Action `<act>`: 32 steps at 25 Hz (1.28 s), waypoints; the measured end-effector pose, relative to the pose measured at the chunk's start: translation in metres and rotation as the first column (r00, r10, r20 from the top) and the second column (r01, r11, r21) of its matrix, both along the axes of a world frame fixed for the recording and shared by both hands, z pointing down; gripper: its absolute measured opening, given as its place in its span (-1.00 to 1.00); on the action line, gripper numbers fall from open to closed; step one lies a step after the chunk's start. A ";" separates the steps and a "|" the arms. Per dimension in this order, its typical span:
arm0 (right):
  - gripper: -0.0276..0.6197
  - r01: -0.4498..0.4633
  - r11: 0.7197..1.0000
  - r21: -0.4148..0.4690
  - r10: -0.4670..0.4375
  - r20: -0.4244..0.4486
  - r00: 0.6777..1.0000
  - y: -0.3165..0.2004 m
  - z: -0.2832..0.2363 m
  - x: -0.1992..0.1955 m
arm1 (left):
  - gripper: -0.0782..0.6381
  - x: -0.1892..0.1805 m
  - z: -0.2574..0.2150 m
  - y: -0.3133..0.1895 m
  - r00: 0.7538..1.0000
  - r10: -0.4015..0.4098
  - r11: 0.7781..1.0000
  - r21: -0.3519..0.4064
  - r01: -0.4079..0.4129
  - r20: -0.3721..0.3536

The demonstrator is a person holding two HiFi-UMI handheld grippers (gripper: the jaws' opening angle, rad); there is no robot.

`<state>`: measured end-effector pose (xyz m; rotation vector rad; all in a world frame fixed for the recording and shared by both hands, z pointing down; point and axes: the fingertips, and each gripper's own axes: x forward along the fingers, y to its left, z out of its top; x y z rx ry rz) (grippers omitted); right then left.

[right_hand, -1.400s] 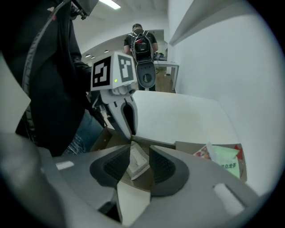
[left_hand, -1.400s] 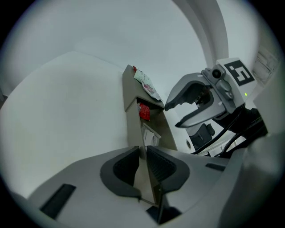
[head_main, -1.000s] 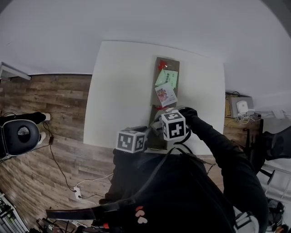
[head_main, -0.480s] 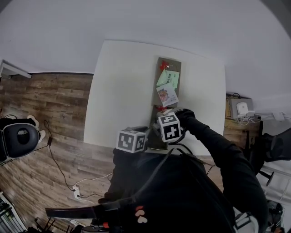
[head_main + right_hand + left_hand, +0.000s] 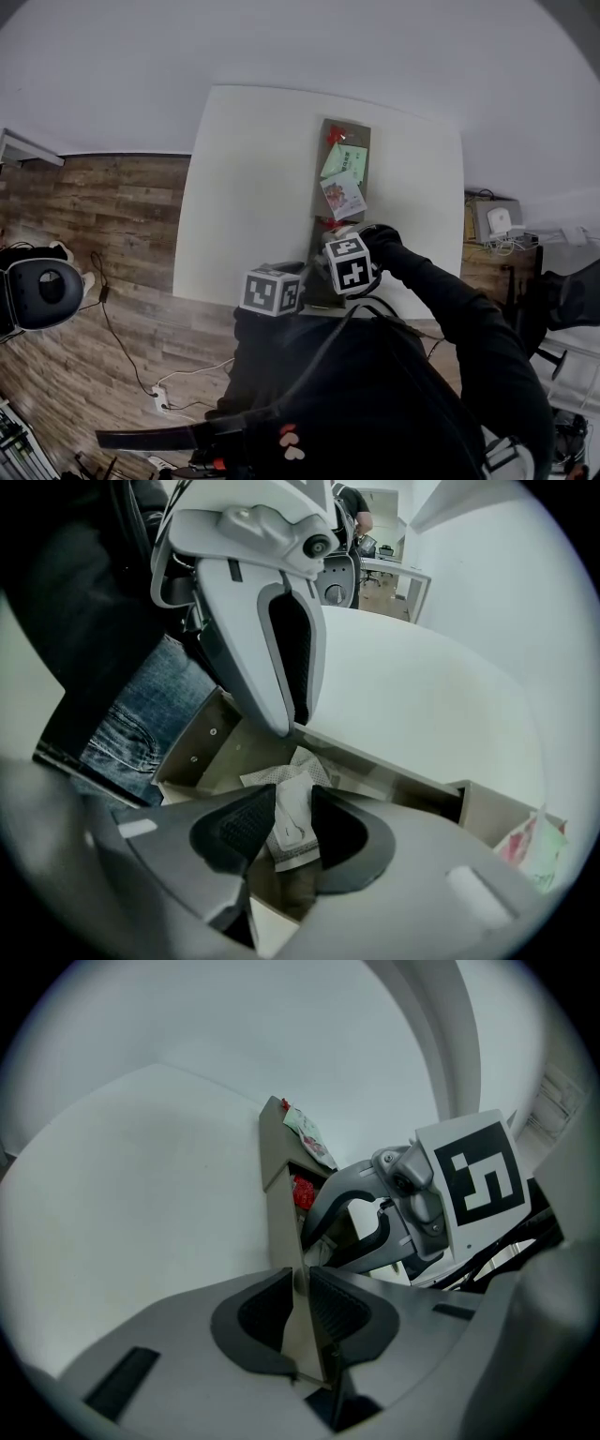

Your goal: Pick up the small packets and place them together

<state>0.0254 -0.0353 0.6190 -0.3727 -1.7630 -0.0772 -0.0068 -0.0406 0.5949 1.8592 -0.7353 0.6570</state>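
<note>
A long brown compartment box (image 5: 328, 127) lies along the white table (image 5: 253, 169). In its far part are a red packet (image 5: 334, 135), a green packet (image 5: 343, 159) and a pink-printed one (image 5: 342, 195). My left gripper (image 5: 298, 1307) is shut on the box's thin side wall (image 5: 279, 1194) at the near end. My right gripper (image 5: 292, 827) points steeply down into the near compartment. Its jaws have just been closing, with a white packet (image 5: 289, 810) standing between the pads and a gap still showing on the left. Another white packet (image 5: 305, 759) lies beneath.
The box's near end reaches the table's front edge, beside the person's jeans (image 5: 141, 724). An office chair (image 5: 42, 286) stands on the wooden floor to the left. A side table with cables (image 5: 497, 225) is to the right. The left gripper's finger (image 5: 281, 649) hangs just beyond the compartment.
The right gripper has shifted slightly left and down over the box's near end. The left gripper has kept still on the wall.
</note>
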 end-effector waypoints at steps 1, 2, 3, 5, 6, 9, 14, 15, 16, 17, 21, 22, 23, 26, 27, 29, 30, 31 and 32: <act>-0.56 -0.002 1.000 0.000 0.002 -0.002 1.000 0.000 0.000 0.000 | -0.61 0.000 0.000 0.000 1.000 -0.001 1.000 -0.001 0.001 0.000; -0.57 -0.005 1.000 0.000 0.005 -0.004 1.000 0.000 0.000 0.000 | -0.61 0.000 0.000 0.001 1.000 -0.001 1.000 -0.001 0.001 0.001; -0.58 -0.007 1.000 -0.001 0.007 -0.007 1.000 0.000 0.000 0.000 | -0.61 -0.001 0.000 0.001 1.000 -0.002 1.000 -0.001 0.002 0.001; -0.61 -0.011 1.000 -0.003 0.011 -0.014 1.000 0.000 0.000 0.000 | -0.61 -0.002 0.000 0.001 1.000 -0.003 1.000 -0.001 0.003 0.001; -0.63 -0.010 1.000 -0.006 0.010 -0.017 1.000 0.001 0.000 0.000 | -0.61 -0.002 0.001 0.001 1.000 -0.004 1.000 0.000 0.004 0.000; -0.67 -0.004 1.000 -0.019 0.003 -0.021 1.000 0.004 -0.001 0.003 | -0.61 -0.002 0.000 0.001 1.000 -0.007 1.000 0.000 0.007 -0.001; -0.73 -0.019 0.999 -0.026 0.019 -0.001 1.000 0.005 -0.007 0.005 | -0.61 -0.002 0.000 0.001 1.000 -0.010 1.000 0.001 0.010 -0.003; -0.73 -0.033 0.999 -0.033 0.033 0.011 0.999 0.006 -0.008 0.004 | -0.61 -0.002 0.000 0.001 1.000 -0.012 1.000 0.000 0.012 -0.003; -0.74 -0.049 0.998 -0.044 0.050 0.022 0.998 0.006 -0.010 0.004 | -0.61 -0.002 0.000 0.001 1.000 -0.013 1.000 -0.001 0.013 -0.003; -0.74 -0.068 0.996 -0.054 0.070 0.033 0.997 0.007 -0.011 0.005 | -0.61 -0.002 0.000 0.002 1.000 -0.013 1.000 -0.001 0.013 -0.002; -0.74 -0.144 0.987 -0.067 0.150 0.083 0.985 0.001 -0.024 0.007 | -0.61 -0.003 0.000 0.001 1.000 -0.011 1.000 0.000 0.011 0.001; -0.74 -0.163 0.984 -0.069 0.170 0.098 0.981 -0.002 -0.028 0.007 | -0.61 -0.003 0.000 0.002 1.000 -0.012 1.000 0.000 0.012 0.001; -0.74 -0.181 0.981 -0.071 0.188 0.114 0.975 -0.005 -0.033 0.008 | -0.61 -0.003 0.000 0.002 1.000 -0.013 1.000 0.000 0.013 0.001; -0.75 -0.235 0.968 -0.090 0.247 0.173 0.953 -0.011 -0.046 0.008 | -0.61 -0.002 0.000 0.003 1.000 -0.011 1.000 0.000 0.011 0.004; -0.75 -0.254 0.962 -0.100 0.269 0.191 0.944 -0.013 -0.051 0.008 | -0.61 -0.002 0.000 0.003 1.000 -0.010 1.000 0.001 0.010 0.005; -0.75 -0.287 0.951 -0.116 0.306 0.221 0.926 -0.017 -0.060 0.010 | -0.61 -0.002 -0.001 0.002 1.000 -0.009 1.000 0.001 0.009 0.007; -0.75 -0.299 0.947 -0.120 0.320 0.234 0.918 -0.019 -0.063 0.010 | -0.61 -0.002 -0.001 0.003 1.000 -0.008 1.000 0.000 0.008 0.008; -0.75 -0.311 0.942 -0.123 0.333 0.247 0.910 -0.021 -0.067 0.011 | -0.61 -0.002 -0.002 0.003 1.000 -0.006 1.000 -0.001 0.006 0.008; -0.75 -0.325 0.938 -0.124 0.347 0.262 0.901 -0.024 -0.070 0.012 | -0.61 -0.001 -0.002 0.003 1.000 -0.004 1.000 -0.002 0.004 0.009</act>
